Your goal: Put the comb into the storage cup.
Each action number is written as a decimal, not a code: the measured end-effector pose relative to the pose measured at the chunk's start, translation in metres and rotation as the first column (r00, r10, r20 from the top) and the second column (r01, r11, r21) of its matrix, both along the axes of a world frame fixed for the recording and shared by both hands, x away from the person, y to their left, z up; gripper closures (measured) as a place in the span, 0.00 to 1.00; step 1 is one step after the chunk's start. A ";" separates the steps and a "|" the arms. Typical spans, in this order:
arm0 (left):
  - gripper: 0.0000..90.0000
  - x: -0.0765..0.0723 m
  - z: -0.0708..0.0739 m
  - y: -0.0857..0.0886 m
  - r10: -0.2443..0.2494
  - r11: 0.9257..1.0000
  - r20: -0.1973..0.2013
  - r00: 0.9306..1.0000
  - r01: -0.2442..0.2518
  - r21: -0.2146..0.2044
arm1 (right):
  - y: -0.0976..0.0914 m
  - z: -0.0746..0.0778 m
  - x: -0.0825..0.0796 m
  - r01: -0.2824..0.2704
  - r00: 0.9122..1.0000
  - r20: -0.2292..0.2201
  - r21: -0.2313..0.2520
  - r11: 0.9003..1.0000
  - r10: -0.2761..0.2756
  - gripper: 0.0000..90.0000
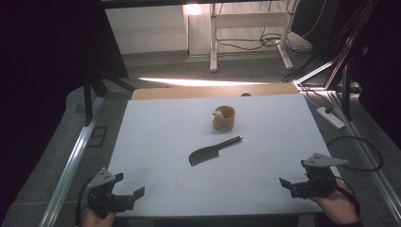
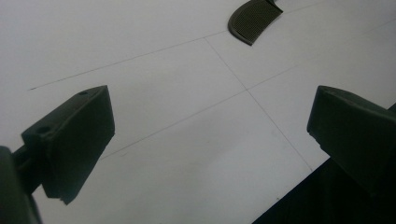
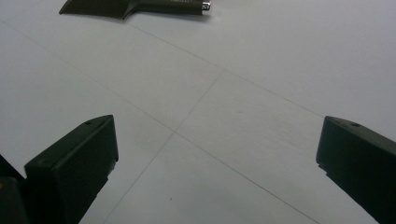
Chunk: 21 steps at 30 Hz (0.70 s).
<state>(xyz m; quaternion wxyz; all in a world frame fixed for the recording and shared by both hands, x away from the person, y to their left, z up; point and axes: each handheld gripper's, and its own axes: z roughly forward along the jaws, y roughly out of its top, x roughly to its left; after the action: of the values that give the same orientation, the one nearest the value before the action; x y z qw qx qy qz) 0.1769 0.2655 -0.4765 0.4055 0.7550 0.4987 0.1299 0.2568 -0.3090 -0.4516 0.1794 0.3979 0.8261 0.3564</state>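
Note:
A dark cleaver-shaped knife (image 1: 213,151) lies flat near the middle of the white table (image 1: 156,137), blade to the left, handle pointing up and to the right. Behind it stands a small round wooden cup (image 1: 223,118) with something pale inside. My left gripper (image 1: 131,184) rests at the table's front left corner, open and holding nothing. My right gripper (image 1: 293,172) sits at the front right, also open. In the left gripper view the jaws of the left gripper (image 2: 210,135) stand wide apart, the knife blade (image 2: 254,17) far ahead. In the right gripper view, far beyond the right gripper (image 3: 217,158), lies the knife (image 3: 135,6).
Thin grid lines cross the tabletop. An aluminium rail (image 1: 71,161) runs along the left side and another along the right. A white power strip (image 1: 331,117) and a looping cable (image 1: 354,151) lie on the floor at the right. A desk frame (image 1: 213,42) stands at the back.

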 end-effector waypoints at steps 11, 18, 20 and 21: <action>0.02 0.000 0.000 0.002 0.006 1.000 -0.002 1.000 -0.006 -0.016 | 0.007 -0.001 0.009 -0.021 0.998 -0.057 -0.006 1.000 0.020 0.00; 0.02 0.000 0.000 0.003 0.008 1.000 -0.004 1.000 -0.009 -0.028 | 0.011 0.001 0.011 -0.054 0.998 -0.043 -0.009 0.998 0.054 0.00; 0.02 0.000 -0.001 0.004 0.010 0.999 -0.004 1.000 -0.010 -0.034 | 0.013 0.001 0.013 -0.062 0.997 -0.044 -0.007 0.998 0.061 0.00; 0.02 0.000 -0.001 0.004 0.009 0.999 -0.005 1.000 -0.009 -0.035 | 0.014 0.001 0.014 -0.065 0.997 -0.041 -0.007 0.998 0.065 0.00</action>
<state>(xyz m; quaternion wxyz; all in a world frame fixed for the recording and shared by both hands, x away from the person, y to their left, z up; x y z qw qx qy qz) 0.1771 0.2694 -0.4771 0.4168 0.7459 0.5051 0.1214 0.2704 -0.2948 -0.4503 0.1526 0.3772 0.8436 0.3504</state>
